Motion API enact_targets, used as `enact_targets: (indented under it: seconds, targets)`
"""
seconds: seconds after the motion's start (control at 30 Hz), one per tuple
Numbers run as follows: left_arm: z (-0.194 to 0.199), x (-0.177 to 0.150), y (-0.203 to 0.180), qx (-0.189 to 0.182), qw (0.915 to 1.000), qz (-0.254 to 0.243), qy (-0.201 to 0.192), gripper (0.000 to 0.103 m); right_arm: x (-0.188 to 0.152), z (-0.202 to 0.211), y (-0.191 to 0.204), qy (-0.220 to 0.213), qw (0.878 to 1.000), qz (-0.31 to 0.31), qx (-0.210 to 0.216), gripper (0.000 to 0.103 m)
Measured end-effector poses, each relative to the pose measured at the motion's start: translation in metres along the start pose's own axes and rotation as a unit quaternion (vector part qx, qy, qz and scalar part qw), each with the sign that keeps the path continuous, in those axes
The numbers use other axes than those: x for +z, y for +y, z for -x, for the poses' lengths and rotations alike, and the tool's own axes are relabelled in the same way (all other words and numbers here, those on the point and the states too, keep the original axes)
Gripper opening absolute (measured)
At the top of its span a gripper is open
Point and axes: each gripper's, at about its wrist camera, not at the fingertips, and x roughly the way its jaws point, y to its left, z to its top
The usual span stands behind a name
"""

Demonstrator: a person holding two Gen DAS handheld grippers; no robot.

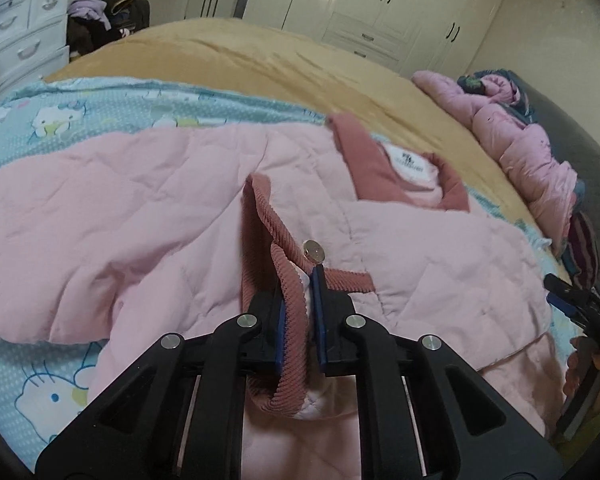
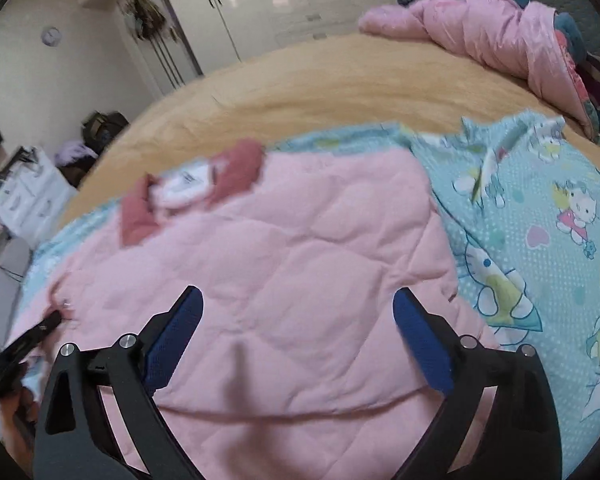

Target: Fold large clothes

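Note:
A pink quilted jacket (image 1: 160, 208) with a dark pink corduroy collar (image 1: 380, 168) lies spread on the bed. My left gripper (image 1: 300, 280) is shut on the jacket's corduroy cuff (image 1: 288, 300), next to a metal snap button (image 1: 313, 249), and holds the sleeve end over the jacket body. My right gripper (image 2: 296, 304) is open and empty just above the jacket (image 2: 300, 272). The left gripper also shows at the left edge of the right wrist view (image 2: 48, 324), and the right gripper at the right edge of the left wrist view (image 1: 556, 288).
A light blue cartoon-print sheet (image 2: 540, 240) lies under the jacket on a tan blanket (image 1: 260, 60). A pink puffy coat (image 2: 500, 28) is heaped at the head of the bed. White drawers (image 1: 24, 32) and wardrobes (image 1: 380, 0) stand beyond.

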Motion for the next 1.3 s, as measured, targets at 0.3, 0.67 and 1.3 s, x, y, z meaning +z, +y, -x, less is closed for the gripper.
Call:
enact_targets:
  seconds: [0.3,0.67,1.3]
  targets:
    - [-0.014,-0.006,0.006,0.001,0.9996,0.009,0.025,0.010,-0.013,-0.037,-0.012,0.035,0.999,-0.006,-0.025,0.097]
    - [0.009,-0.005,0.000,-0.004,0.9995,0.021,0.022,0.043,-0.034,0.014,0.002,-0.008,1.000,-0.018,0.023,0.099]
    - [0.094,0.008,0.036,0.096,0.9903,0.081,-0.059,0.094,-0.065,0.078,0.110,-0.031,0.992,0.082,0.094,0.099]
